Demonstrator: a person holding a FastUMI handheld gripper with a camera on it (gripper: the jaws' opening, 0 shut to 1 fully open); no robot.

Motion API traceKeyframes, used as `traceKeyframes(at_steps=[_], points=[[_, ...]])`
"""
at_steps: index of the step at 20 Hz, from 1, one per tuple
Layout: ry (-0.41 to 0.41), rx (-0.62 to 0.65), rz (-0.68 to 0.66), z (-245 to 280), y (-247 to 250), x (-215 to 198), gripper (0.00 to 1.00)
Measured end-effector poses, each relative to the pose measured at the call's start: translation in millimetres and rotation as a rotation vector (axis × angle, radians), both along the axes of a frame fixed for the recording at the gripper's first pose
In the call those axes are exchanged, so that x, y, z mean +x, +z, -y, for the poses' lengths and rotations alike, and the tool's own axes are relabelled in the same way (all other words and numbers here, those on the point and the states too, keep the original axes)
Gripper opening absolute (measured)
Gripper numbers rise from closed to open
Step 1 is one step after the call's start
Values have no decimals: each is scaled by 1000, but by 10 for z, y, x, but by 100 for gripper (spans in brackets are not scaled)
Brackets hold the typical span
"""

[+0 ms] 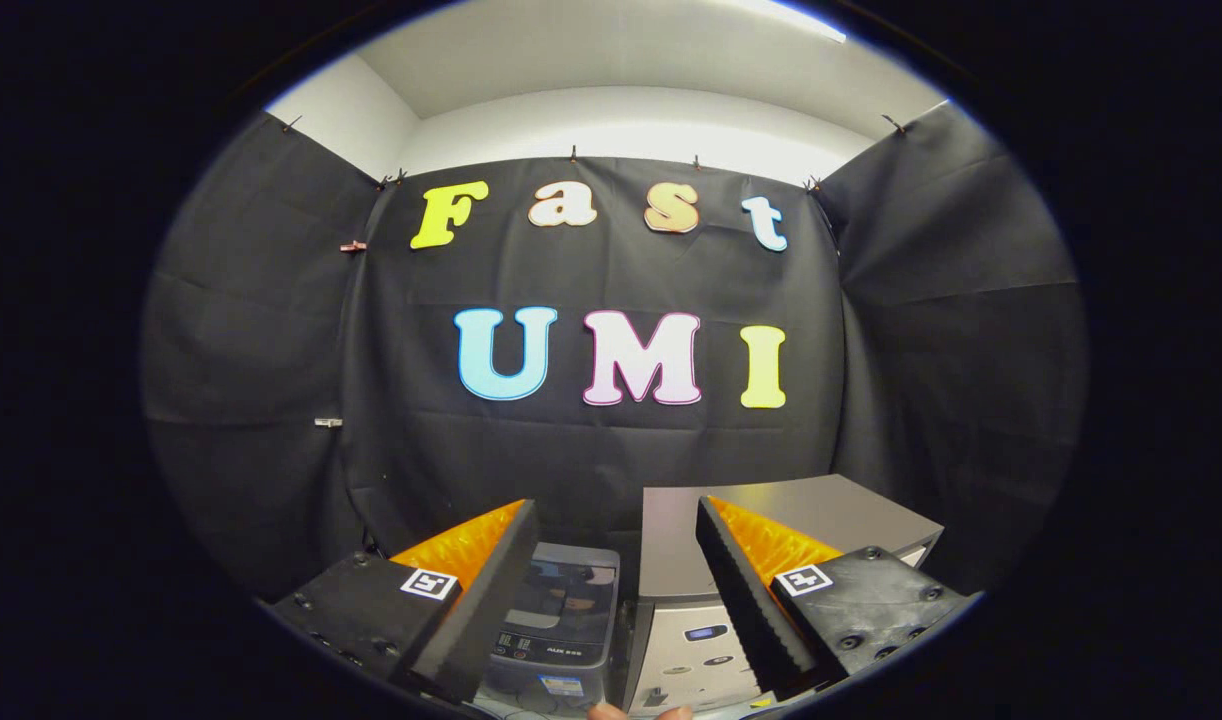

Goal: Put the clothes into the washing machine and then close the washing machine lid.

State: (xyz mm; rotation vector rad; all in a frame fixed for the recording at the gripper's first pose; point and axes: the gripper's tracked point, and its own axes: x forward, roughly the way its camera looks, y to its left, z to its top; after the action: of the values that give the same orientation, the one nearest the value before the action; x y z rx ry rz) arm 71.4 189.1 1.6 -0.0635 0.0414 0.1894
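Observation:
My gripper [616, 503] is open and held high, with nothing between its fingers. It points at the black back wall. Below and between the fingers stands a small grey washing machine [561, 640]. Its tinted see-through lid [571, 590] lies flat on top, and I cannot make out what is under it. Just right of it, under the right finger, is a larger grey machine [821, 515] with a flat top and a control panel [706, 640] on its front edge.
Black cloth walls close in the booth at the back and on both sides. A person's fingertips [631, 712] show just below the machines. A narrow gap separates the two machines.

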Motion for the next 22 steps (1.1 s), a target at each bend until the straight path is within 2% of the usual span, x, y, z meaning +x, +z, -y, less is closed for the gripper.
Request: traceKeyframes(at_steps=[22], points=[[-17,-12,13,19,88,-2,99]])
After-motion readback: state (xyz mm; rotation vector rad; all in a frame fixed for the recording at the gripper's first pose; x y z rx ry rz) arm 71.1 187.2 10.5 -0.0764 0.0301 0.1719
